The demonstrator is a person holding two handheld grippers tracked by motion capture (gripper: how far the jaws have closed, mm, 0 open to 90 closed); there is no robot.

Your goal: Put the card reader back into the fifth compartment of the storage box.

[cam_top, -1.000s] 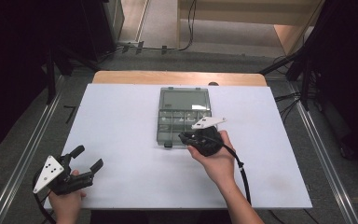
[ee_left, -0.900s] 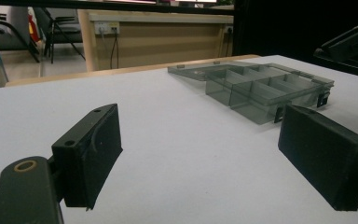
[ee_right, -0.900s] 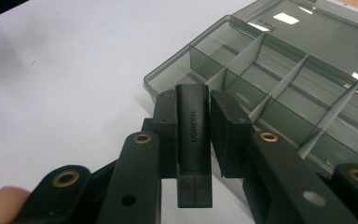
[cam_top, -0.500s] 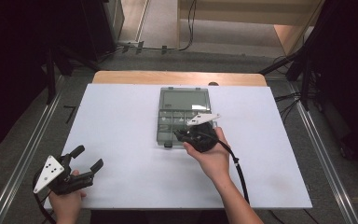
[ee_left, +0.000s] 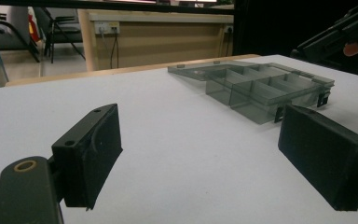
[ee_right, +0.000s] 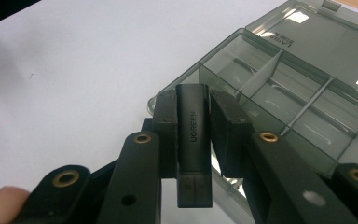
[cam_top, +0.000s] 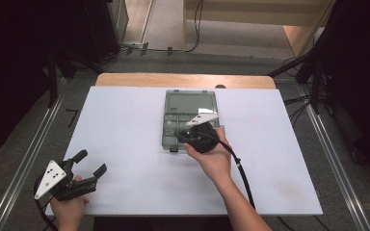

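Observation:
A smoky clear compartment box (cam_top: 189,105) lies open at the table's middle, its lid flat on the far side. My right gripper (cam_top: 181,138) hovers over the box's near compartments, shut on a black adapter. In the right gripper view the adapter (ee_right: 193,140), lettered UGREEN, stands pinched between the pads of my right gripper (ee_right: 193,107), above the box's near corner (ee_right: 298,93). My left gripper (cam_top: 90,162) rests at the near left of the table, open with nothing between its fingers. The left gripper view looks past my left gripper (ee_left: 200,149) toward the box (ee_left: 261,88).
The white tabletop (cam_top: 125,120) ends in a wooden strip (cam_top: 183,79) at the far side. Metal rails (cam_top: 26,159) run along both sides of the table. The right gripper's cable (cam_top: 241,168) trails back over the near right.
My right gripper has shifted a little left and away with the adapter, further over the box. The left gripper has stayed put.

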